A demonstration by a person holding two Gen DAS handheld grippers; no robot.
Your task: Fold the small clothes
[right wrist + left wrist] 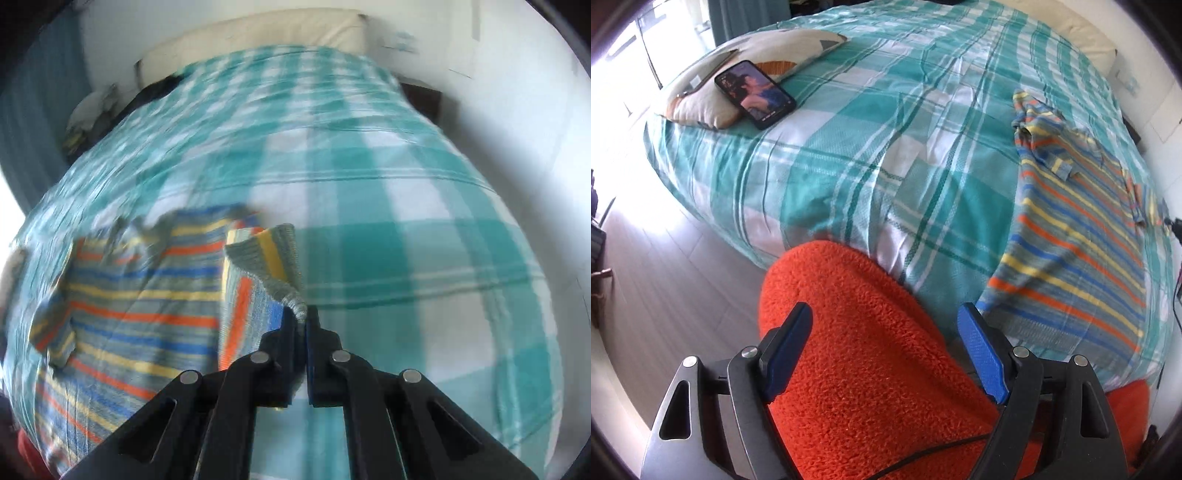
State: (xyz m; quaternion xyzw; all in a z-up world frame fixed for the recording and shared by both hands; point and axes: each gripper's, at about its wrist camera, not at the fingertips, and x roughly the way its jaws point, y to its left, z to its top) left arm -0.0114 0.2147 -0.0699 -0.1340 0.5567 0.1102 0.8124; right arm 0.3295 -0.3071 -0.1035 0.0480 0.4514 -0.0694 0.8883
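A small striped sweater (1082,236) in grey, blue, orange and yellow lies spread on the teal plaid bed (871,147), at the right in the left wrist view. My left gripper (886,332) is open and empty, held off the bed's near edge above an orange fleece-covered leg (857,350). In the right wrist view my right gripper (303,321) is shut on the sweater's (140,295) right sleeve (266,266) and holds it lifted over the body. That view is blurred.
A phone (755,94) leans on a patterned cushion (750,70) at the bed's far left. A cream headboard (258,33) stands at the far end against the wall. Pale floor (683,288) lies left of the bed.
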